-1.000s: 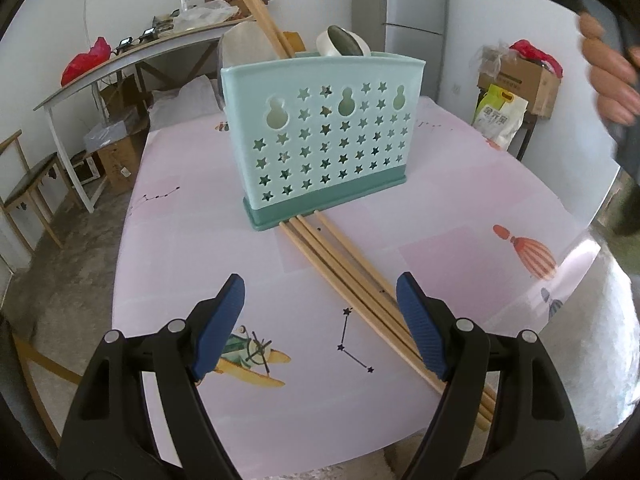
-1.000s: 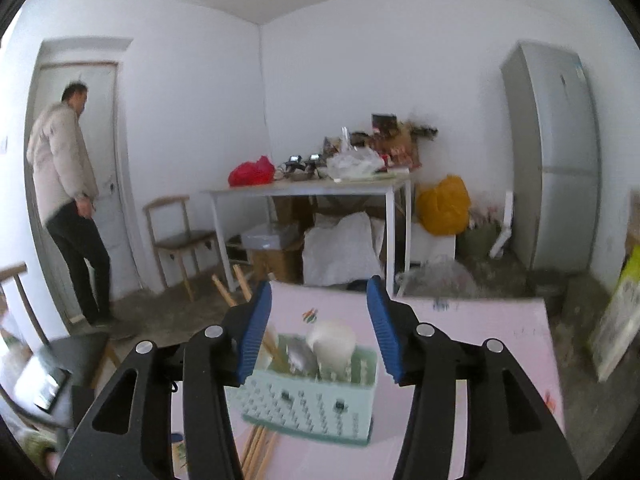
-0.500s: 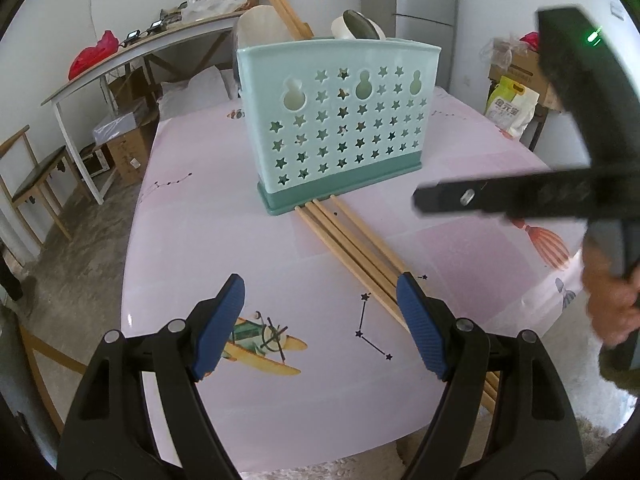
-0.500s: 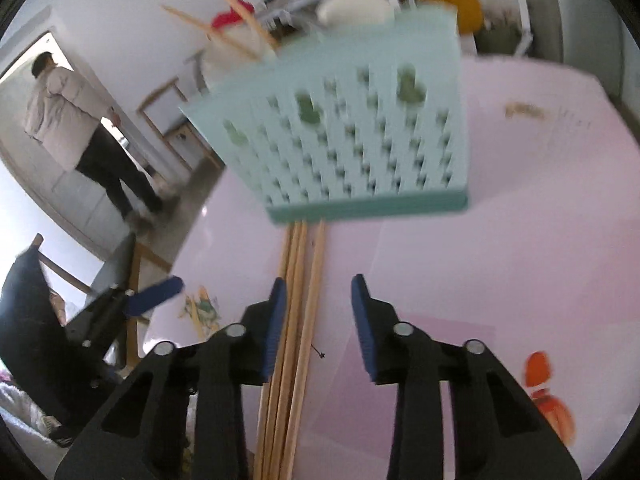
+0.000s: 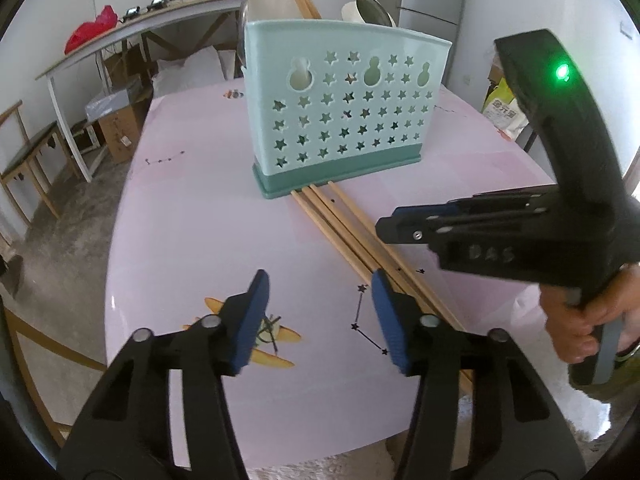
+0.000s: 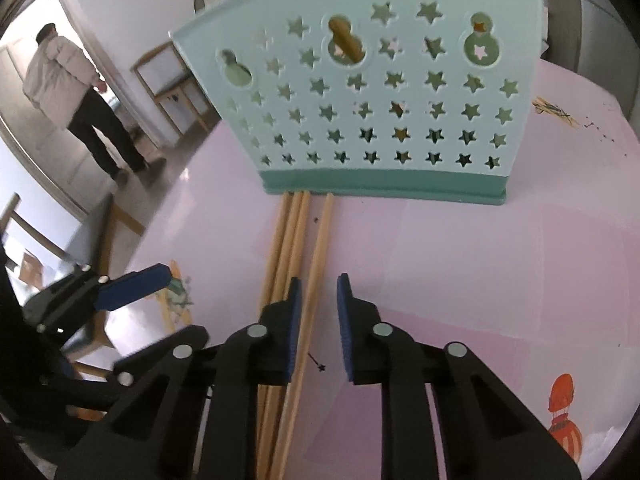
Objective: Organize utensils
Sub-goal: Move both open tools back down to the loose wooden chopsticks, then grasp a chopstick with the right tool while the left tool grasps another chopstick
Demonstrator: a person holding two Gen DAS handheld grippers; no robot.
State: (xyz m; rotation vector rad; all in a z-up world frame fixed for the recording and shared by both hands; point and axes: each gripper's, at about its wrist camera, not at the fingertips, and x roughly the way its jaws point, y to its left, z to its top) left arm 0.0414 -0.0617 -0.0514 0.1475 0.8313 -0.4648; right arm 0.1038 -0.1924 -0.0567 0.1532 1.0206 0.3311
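Closing my right hand-held gripper (image 6: 318,320) over the loose chopsticks (image 6: 296,236) on the table (image 6: 460,264), I have it tipped steeply down so the two blue pads straddle the rightmost stick, the one lying slightly apart from its neighbours. That gap is why I came in here: I judge one stick can be taken without dragging the others. The jaws are narrowing, with the stick between them and a little table still showing on its right side, so the pads do not yet pinch it.

My left hand-held gripper (image 5: 318,320) hangs above the near part of the table, over a printed aeroplane, also closing but with nothing between its pads; its right pad sits just beside the near stretch of the sticks. I keep it there, I think, to be ready for the next stick.

The chopsticks are plain pale wood, long, thin and straight, four of them as far as I can count, lying side by side with their far ends touching the dark green foot of the utensil holder (image 5: 344,108). That holder is light mint plastic with star-shaped holes, standing upright well back on the pink table. More wooden sticks and pale rounded utensils rise out of its top.
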